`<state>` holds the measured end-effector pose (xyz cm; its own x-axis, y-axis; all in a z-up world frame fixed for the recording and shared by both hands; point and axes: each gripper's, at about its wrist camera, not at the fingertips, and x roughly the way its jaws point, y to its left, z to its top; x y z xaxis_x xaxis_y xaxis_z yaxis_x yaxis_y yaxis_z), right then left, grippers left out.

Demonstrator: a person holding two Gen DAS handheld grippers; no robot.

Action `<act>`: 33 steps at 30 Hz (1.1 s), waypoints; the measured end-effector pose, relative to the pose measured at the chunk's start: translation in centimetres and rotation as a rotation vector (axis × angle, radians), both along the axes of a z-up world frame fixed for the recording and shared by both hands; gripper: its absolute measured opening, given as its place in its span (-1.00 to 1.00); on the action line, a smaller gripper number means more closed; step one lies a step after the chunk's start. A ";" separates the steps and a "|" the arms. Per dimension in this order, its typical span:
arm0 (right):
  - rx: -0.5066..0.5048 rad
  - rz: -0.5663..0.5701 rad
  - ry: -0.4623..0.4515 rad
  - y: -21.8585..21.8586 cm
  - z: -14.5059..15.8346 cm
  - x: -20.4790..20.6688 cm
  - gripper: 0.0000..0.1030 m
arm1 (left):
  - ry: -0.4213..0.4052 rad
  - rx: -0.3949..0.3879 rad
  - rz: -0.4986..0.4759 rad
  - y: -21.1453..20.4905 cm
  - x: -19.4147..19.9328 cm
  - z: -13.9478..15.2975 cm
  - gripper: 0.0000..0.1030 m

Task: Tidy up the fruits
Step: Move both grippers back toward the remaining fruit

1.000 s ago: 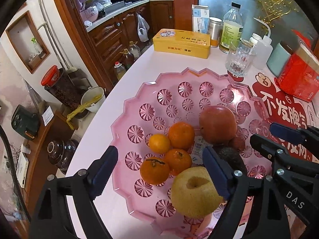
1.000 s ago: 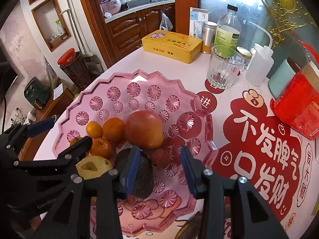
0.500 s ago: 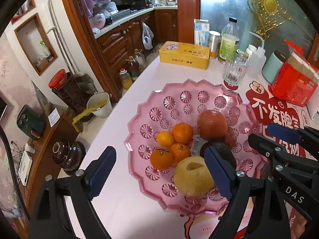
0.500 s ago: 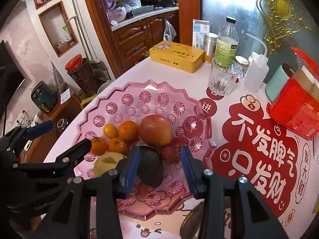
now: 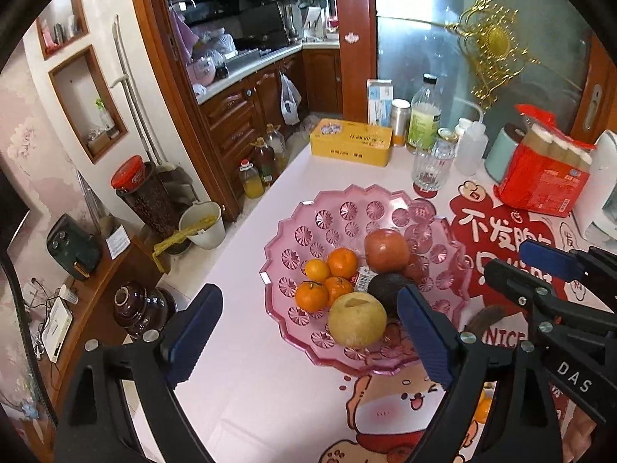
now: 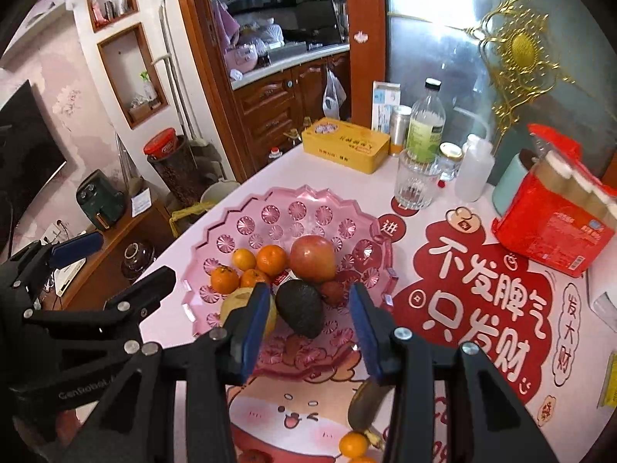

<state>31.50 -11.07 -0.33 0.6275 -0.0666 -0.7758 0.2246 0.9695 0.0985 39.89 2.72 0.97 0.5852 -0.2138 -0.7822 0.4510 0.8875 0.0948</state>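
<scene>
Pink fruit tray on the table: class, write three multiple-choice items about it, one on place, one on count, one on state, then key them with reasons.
1. Where does the avocado lie?
A. in the pink tray
B. on the yellow tin
C. in the glass

2. How many small oranges are in the tray?
A. two
B. four
C. six

3. The right tongs are:
A. gripping the avocado
B. holding nothing
C. gripping the apple

Key:
1 A, it rests among the tray's fruit.
2 B, four cluster beside the apple.
3 B, nothing sits between the pads; the fruit lies below.

Wide-open left tongs (image 5: 308, 339) above pink fruit tray (image 5: 293, 320) with pear (image 5: 357, 320), oranges (image 5: 327, 279), apple (image 5: 386, 250)
</scene>
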 end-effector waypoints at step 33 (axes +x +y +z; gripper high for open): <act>0.004 0.105 -0.036 -3.6 -1.5 -14.3 0.04 | -0.003 0.061 0.116 0.2 -15.8 -3.0 0.91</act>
